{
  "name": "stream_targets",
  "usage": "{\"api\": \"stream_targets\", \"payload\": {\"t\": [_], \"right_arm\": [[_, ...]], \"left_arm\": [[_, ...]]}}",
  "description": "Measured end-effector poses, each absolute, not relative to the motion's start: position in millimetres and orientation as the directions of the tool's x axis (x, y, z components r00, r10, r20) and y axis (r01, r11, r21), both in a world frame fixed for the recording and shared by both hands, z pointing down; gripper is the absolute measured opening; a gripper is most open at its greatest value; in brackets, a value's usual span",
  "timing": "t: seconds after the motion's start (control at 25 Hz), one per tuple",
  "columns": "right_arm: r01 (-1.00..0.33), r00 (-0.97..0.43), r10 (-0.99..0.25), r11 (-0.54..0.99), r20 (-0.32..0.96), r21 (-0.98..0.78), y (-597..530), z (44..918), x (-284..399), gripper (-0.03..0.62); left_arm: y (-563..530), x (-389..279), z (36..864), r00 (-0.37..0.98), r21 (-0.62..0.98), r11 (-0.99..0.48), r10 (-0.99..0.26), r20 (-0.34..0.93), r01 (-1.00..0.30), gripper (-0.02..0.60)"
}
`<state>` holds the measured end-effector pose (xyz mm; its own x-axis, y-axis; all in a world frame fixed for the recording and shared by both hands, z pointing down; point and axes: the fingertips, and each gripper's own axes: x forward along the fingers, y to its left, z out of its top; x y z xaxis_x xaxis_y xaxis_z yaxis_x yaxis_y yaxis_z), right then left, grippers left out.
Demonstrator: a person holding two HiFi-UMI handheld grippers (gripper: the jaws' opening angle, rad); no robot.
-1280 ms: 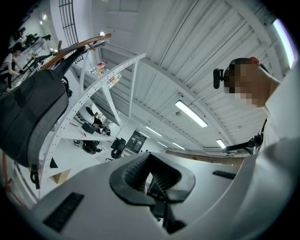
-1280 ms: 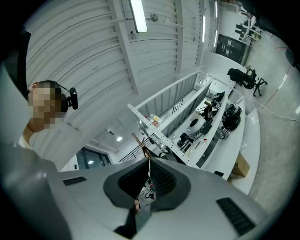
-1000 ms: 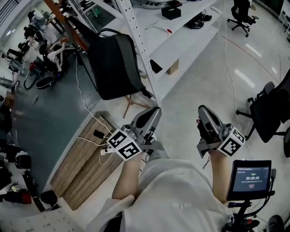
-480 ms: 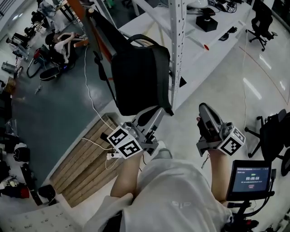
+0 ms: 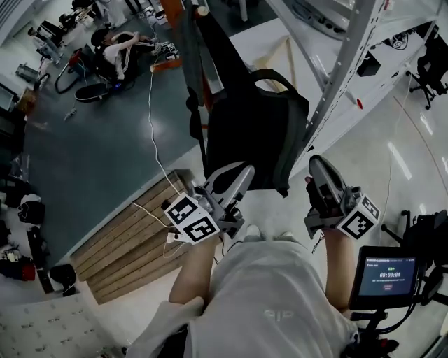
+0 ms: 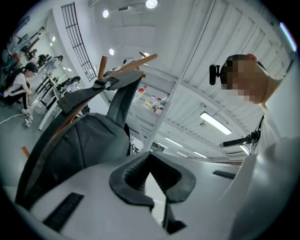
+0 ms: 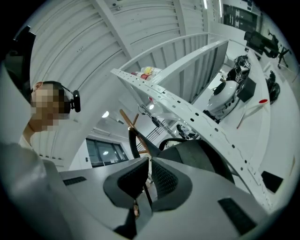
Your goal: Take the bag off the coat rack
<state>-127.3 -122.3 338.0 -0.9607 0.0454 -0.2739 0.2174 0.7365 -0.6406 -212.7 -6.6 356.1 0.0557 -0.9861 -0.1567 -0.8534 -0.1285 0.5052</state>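
Black bag (image 5: 255, 140) hangs by its strap from a wooden coat rack (image 5: 201, 10); left gripper (image 5: 244, 172) and right gripper (image 5: 316, 165) point up just below it.

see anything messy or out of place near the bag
Nothing looks damaged: the black bag hangs from the wooden coat rack by a strap. The one untidy thing is a loose white cable trailing across the floor onto the wooden boards.
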Motion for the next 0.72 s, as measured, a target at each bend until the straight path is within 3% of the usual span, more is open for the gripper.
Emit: {"api": "stream_targets", "payload": {"t": [0.2, 0.48, 0.72], "right_arm": [[0.282, -0.954, 0.153, 0.745, -0.257, -0.605, -122, 343, -176, 0.018], [0.37, -0.927, 0.293, 0.811, -0.234, -0.453, -75, 263, -238, 0.024], [0.41, -0.906, 0.351, 0.868, -0.237, -0.282, -52, 187, -273, 0.1]], "left_arm": [[1, -245, 368, -0.048, 0.488, -0.03, -0.988, -0.147, -0.873, 0.008], [48, -295, 324, -0.175, 0.447, 0.088, -0.972, -0.157, -0.89, 0.008], [77, -356, 253, -0.26, 0.322, 0.191, -0.948, -0.186, -0.927, 0.056]]}}
